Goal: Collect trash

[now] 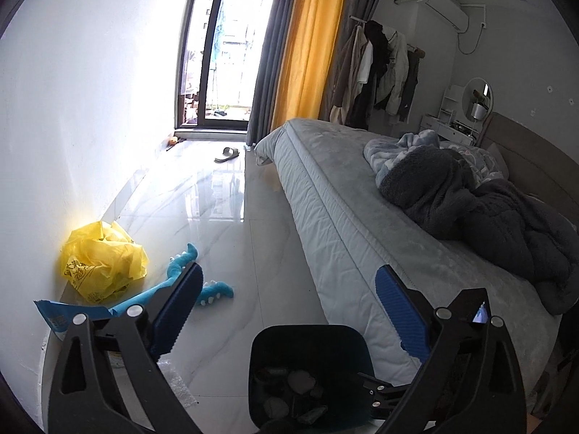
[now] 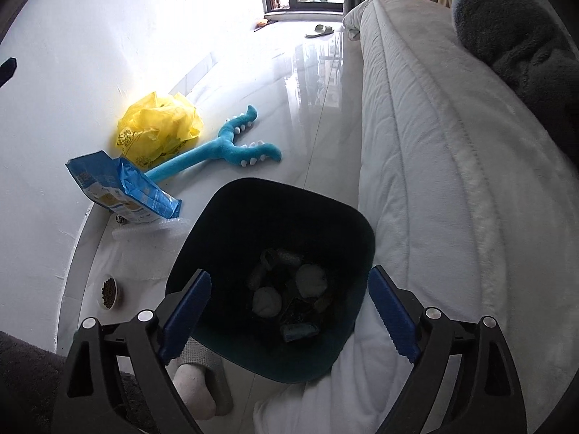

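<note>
The right tool (image 2: 289, 316) hangs directly over a dark trash bin (image 2: 224, 231), its two blue-padded fingers (image 2: 186, 316) spread wide apart and holding nothing. The bin stands on the glossy white floor (image 2: 311, 115), pressed against the side of a bed (image 2: 452, 166). Inside the bin lie several crumpled pieces; two pale wads (image 2: 310, 280) stand out, and the darker scraps around them are too dim to count.

The left tool (image 1: 287, 311) is also wide open and empty, raised above the floor with the same bin (image 1: 307, 340) below and between its fingers, touching nothing.

More litter lies on the floor to the left of the bin, along the white wall. There is one crumpled yellow plastic bag (image 2: 159, 126) against the wall. Just in front of it lies one blue printed packet (image 2: 123, 190), resting on a clear piece of bubble wrap (image 2: 152, 229) that reaches the bin's left side. One blue plush toy (image 2: 220, 148) with white spikes stretches from the packet out across the floor. One small bowl of brown pellets (image 2: 108, 291) sits nearer the camera, left of the bin. One slipper (image 2: 318, 30) lies far off by the glass door. A dark grey blanket (image 1: 488, 217) is heaped on the bed.
</note>
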Demonstrator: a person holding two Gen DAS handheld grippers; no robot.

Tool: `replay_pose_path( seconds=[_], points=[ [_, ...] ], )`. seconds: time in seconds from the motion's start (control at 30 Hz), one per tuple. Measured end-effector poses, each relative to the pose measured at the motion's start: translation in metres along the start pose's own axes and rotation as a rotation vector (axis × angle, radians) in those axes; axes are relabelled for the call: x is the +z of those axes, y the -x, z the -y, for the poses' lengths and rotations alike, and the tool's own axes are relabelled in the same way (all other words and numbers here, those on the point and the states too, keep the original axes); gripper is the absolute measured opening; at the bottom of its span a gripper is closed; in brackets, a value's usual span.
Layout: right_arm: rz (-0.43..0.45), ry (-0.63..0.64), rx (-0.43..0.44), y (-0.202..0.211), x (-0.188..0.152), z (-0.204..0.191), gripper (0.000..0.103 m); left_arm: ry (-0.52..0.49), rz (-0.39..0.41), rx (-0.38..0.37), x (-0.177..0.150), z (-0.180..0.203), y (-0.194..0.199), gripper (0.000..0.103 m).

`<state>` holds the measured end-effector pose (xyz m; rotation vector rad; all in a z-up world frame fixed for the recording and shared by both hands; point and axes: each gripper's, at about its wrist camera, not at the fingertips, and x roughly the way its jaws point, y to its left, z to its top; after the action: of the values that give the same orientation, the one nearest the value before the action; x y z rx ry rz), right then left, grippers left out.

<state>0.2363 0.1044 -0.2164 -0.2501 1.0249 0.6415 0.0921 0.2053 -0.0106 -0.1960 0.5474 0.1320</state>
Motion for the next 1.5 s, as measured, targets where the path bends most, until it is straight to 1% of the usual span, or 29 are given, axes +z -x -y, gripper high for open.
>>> replay_pose_path(
  seconds=[0.13, 0.3, 0.37, 0.43, 0.57, 0.67, 0.87, 0.93, 1.03, 1.2, 1.33, 1.5],
  points=[
    [0.082, -0.018, -0.007, 0.035, -0.006, 0.014, 0.092, -0.084, 0.014, 0.002, -0.001, 0.032, 0.003, 0.099],
    [0.179, -0.048, -0.047, 0.077, -0.012, 0.034, 0.096, -0.131, 0.013, -0.019, -0.005, 0.058, 0.0, 0.1],
    [0.224, -0.077, -0.066, 0.097, -0.017, 0.045, 0.097, -0.151, 0.023, -0.013, -0.006, 0.067, 0.0, 0.1],
    [0.257, -0.085, -0.086, 0.11, -0.021, 0.052, 0.099, -0.158, 0.03, -0.015, -0.008, 0.074, 0.001, 0.1],
    [0.339, -0.086, -0.155, 0.142, -0.035, 0.067, 0.099, -0.139, 0.029, -0.017, -0.011, 0.083, 0.002, 0.1],
    [0.392, -0.114, -0.176, 0.163, -0.047, 0.079, 0.099, -0.124, 0.03, -0.013, -0.013, 0.087, -0.001, 0.1],
    [0.479, -0.12, -0.264, 0.196, -0.063, 0.104, 0.099, -0.167, 0.071, 0.028, -0.019, 0.102, -0.002, 0.1],
    [0.5, -0.136, -0.273, 0.204, -0.068, 0.115, 0.1, -0.18, 0.078, 0.03, -0.022, 0.107, -0.003, 0.1],
    [0.526, -0.165, -0.292, 0.214, -0.078, 0.133, 0.1, -0.18, 0.068, 0.014, -0.027, 0.112, -0.005, 0.1],
    [0.53, -0.196, -0.313, 0.217, -0.093, 0.156, 0.1, -0.207, 0.056, 0.014, -0.039, 0.122, -0.009, 0.1],
    [0.532, -0.239, -0.291, 0.219, -0.103, 0.173, 0.1, -0.219, 0.038, 0.006, -0.05, 0.128, -0.011, 0.1],
    [0.525, -0.245, -0.27, 0.218, -0.109, 0.18, 0.1, -0.22, 0.048, 0.006, -0.054, 0.133, -0.007, 0.1]
  ],
)
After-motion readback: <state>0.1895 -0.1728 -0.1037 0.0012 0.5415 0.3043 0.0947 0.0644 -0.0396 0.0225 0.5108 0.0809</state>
